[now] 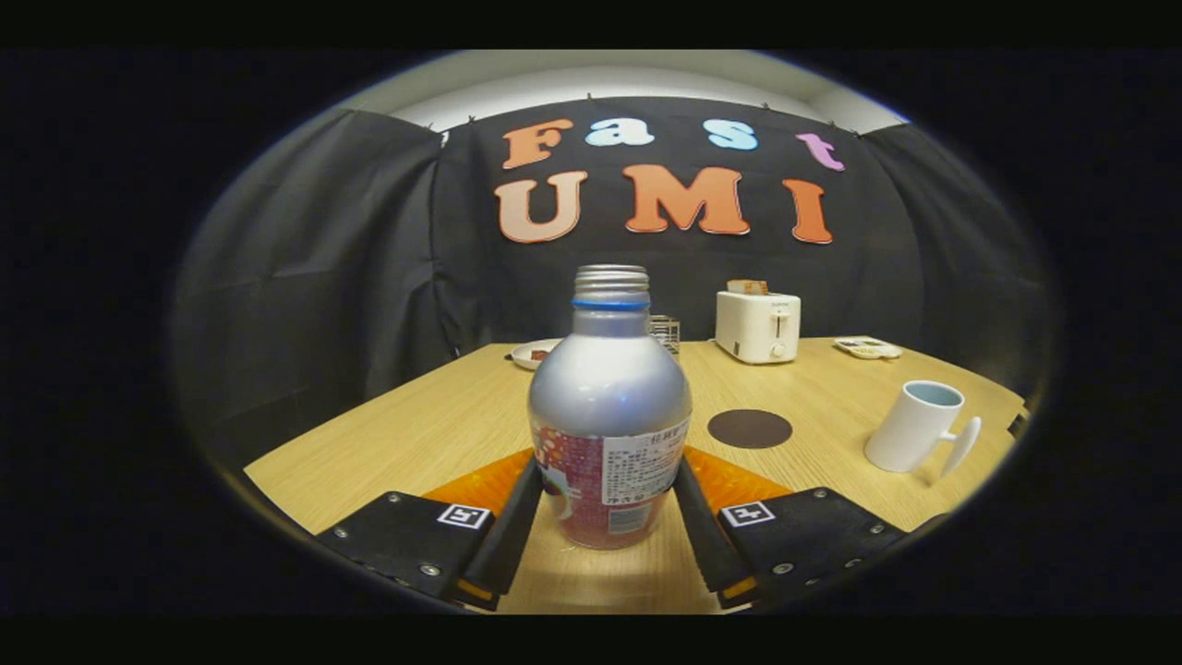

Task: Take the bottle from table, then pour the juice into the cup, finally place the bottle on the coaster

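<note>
A silver bottle point(609, 406) with a red label and no cap stands upright on the wooden table point(434, 434), right between my fingers. My gripper point(608, 464) is shut on it, with a fingertip against each side of its lower body. Beyond the fingers to the right lies a dark round coaster point(749, 429). Further right stands a white cup point(914, 429), upright, its handle turned to the right.
At the back of the table stand a white toaster point(757, 325) holding toast, a clear glass point(664, 332) behind the bottle, a white plate point(534, 353) to the left and a small flat white object point(866, 347) to the right. Black cloth walls the booth.
</note>
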Tool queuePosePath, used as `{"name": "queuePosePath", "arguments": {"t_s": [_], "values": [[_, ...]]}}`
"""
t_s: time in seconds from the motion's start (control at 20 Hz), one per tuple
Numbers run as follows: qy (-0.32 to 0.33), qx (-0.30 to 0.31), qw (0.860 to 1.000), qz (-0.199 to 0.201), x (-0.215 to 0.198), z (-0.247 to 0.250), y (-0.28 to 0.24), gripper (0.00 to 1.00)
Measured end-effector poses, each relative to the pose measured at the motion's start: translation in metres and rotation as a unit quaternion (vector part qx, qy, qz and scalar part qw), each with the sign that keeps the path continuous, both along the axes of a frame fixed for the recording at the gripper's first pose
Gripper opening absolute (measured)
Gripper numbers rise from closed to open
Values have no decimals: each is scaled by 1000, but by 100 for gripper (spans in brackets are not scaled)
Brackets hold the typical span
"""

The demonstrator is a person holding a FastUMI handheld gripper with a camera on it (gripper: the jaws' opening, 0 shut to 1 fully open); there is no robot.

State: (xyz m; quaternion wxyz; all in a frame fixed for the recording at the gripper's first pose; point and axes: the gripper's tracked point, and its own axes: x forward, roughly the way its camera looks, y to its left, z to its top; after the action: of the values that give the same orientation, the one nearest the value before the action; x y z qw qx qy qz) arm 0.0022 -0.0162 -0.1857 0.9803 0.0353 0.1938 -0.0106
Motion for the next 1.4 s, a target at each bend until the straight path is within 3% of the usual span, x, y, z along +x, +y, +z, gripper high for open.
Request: {"name": "queuePosePath", "arguments": {"t_s": [0.4,0.7,0.85,1.4], "values": [[-20,141,989,-31,21,23,-16,74],[-24,243,967,-68,36,24,-41,74],[-31,302,948,-95,43,26,-55,74],[-52,480,856,-183,49,25,-95,74]]}}
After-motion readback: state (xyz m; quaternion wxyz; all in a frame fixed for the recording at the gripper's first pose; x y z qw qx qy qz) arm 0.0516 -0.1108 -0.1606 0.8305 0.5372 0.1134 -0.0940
